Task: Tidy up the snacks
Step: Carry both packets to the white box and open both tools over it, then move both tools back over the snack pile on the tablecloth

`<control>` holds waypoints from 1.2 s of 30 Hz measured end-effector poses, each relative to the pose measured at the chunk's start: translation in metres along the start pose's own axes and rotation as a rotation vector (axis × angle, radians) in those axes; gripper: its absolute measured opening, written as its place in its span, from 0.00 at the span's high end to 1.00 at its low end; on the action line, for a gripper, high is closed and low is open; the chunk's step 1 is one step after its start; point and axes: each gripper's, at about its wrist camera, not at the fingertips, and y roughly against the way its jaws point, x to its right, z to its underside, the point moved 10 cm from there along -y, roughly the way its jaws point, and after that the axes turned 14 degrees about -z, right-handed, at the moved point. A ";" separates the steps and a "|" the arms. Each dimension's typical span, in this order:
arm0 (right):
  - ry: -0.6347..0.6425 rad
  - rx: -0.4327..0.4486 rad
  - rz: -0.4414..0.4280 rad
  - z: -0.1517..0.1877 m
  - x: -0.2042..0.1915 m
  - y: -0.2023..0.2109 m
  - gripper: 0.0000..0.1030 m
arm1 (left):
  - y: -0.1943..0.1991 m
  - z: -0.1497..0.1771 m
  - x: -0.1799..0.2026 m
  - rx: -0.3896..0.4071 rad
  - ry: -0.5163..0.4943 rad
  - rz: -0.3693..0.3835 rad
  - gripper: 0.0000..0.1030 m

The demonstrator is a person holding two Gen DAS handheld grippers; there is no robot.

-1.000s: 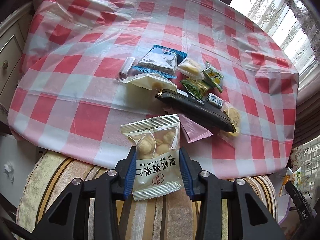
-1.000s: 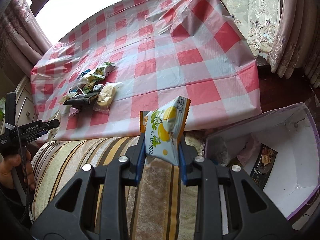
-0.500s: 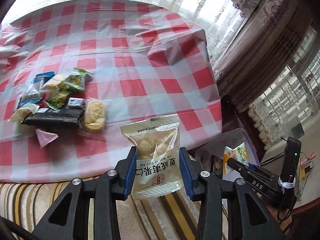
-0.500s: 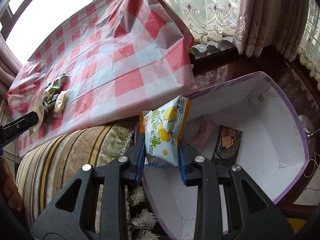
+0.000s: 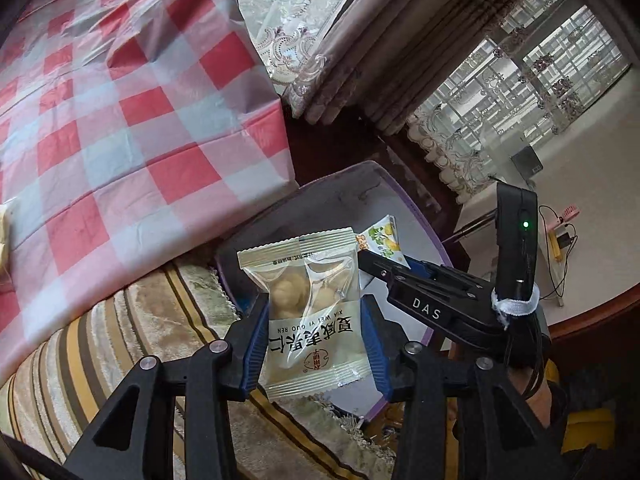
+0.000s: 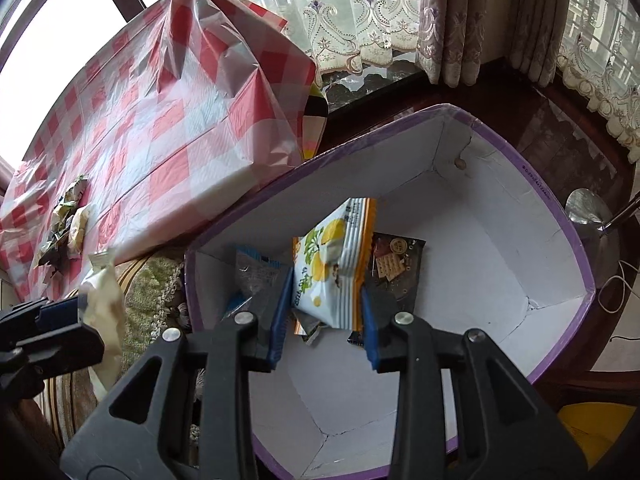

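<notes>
Both packets over the box, release under way

My right tool (image 6: 324, 312) has just been opening, jaws slack beside the lemon packet (image 6: 334, 268); my left tool (image 5: 316, 340), also easing wider, has the nut packet (image 5: 308, 312) between them. Three packets lie in the box (image 6: 560, 216); a pile (image 6: 68, 224) waits on the worktop (image 6: 168, 136) beyond.

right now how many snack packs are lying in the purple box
2: a dark cracker pack on the floor of the box, and a clear blue-edged pack by its left wall. More may be hidden.
</notes>
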 end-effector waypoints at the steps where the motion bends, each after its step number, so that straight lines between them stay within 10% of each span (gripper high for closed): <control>1: -0.007 0.001 -0.003 -0.001 0.001 0.000 0.63 | -0.003 0.004 0.005 -0.023 -0.002 0.023 0.50; 5: -0.005 0.007 -0.012 -0.003 -0.004 0.002 0.61 | -0.004 0.006 0.001 -0.028 0.022 0.004 0.35; 12: 0.034 0.004 -0.039 -0.004 -0.028 0.000 0.59 | 0.022 -0.017 -0.019 0.169 0.020 -0.075 0.34; 23: 0.152 -0.029 -0.130 -0.003 -0.110 -0.018 0.58 | 0.054 -0.027 -0.082 0.271 0.074 -0.225 0.35; 36: 0.304 -0.116 -0.213 0.018 -0.208 -0.051 0.51 | 0.103 0.002 -0.207 0.347 0.431 -0.227 0.41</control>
